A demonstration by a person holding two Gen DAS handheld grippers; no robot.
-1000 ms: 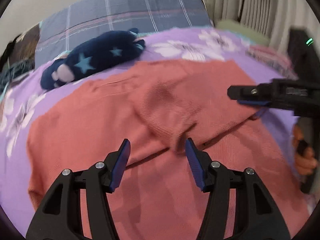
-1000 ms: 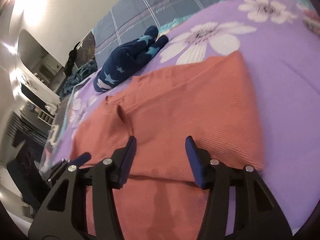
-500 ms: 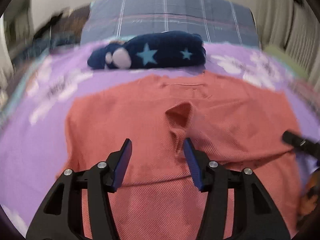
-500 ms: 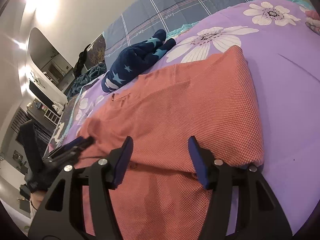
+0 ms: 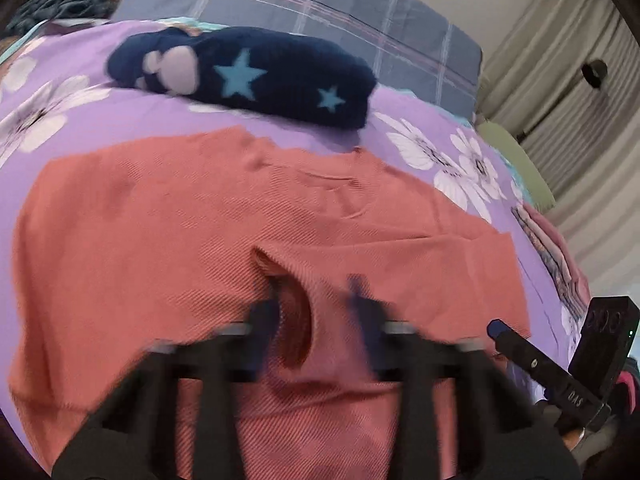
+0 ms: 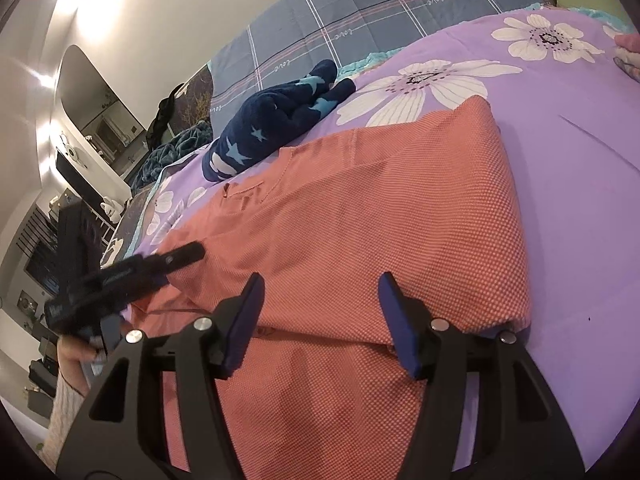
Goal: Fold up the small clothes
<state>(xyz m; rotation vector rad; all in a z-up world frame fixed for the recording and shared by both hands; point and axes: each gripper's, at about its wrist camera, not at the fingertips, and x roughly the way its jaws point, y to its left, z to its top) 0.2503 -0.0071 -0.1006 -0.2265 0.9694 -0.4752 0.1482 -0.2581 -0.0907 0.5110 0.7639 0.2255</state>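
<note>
Bare purple bedspread (image 6: 580,184) right of the coral shirt (image 6: 360,220), navy star plush (image 5: 248,76) lying close past the shirt's far edge, grey plaid pillow (image 5: 320,12) behind it, folded clothes (image 5: 556,248) at right bed edge, left tongs (image 5: 316,308) low over shirt's middle fold, right tongs (image 6: 320,312) above its near fold.

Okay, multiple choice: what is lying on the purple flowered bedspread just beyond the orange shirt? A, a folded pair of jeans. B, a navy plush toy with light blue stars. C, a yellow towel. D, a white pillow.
B: beyond the far edge of the orange shirt, a navy plush toy with light blue stars lies on the purple flowered bedspread.
</note>
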